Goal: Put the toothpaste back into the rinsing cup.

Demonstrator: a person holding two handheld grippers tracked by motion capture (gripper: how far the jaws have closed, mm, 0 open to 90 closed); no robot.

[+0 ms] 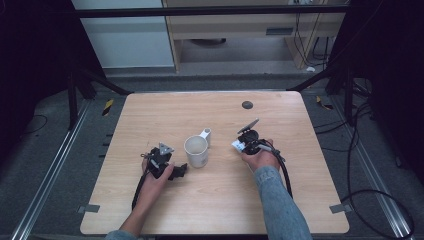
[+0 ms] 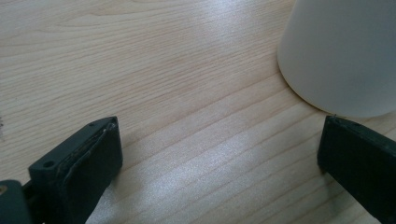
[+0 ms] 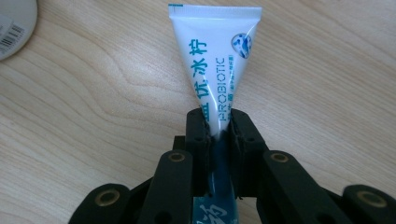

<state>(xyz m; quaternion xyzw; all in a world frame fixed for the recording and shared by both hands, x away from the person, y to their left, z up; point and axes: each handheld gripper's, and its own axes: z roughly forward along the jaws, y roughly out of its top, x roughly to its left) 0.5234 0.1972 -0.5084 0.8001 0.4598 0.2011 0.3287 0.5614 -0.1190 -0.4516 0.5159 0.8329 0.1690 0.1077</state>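
**Claw status: right one has the tube pinched, left one idle by the mug**

High view: right claw (image 1: 243, 141) sits at 3 o'clock of the mug (image 1: 196, 151), well apart from it, with the white tube (image 1: 237, 145) poking out toward the mug. Left claw (image 1: 176, 171) rests on the table (image 1: 215, 200) at roughly 7 o'clock of the mug, just beside its base. Small white item (image 1: 206, 134) lies at the mug's 1 o'clock, touching or nearly so; can't tell what it is.

Left gripper view: jaws spread wide, nothing between them, bare wood only. Mug wall (image 2: 341, 56) at 1 o'clock, close to one jaw tip; contact unclear.

Right gripper view: jaws pressed onto the toothpaste tube (image 3: 215, 70) low on its body, crimped flat end pointing to 12 o'clock. Tube looks squeezed at the pads.

Judgement: grasp step is done. Next move likely lift and carry the tube to the mug; needs clearance over the rim, and the left claw steadying the mug.
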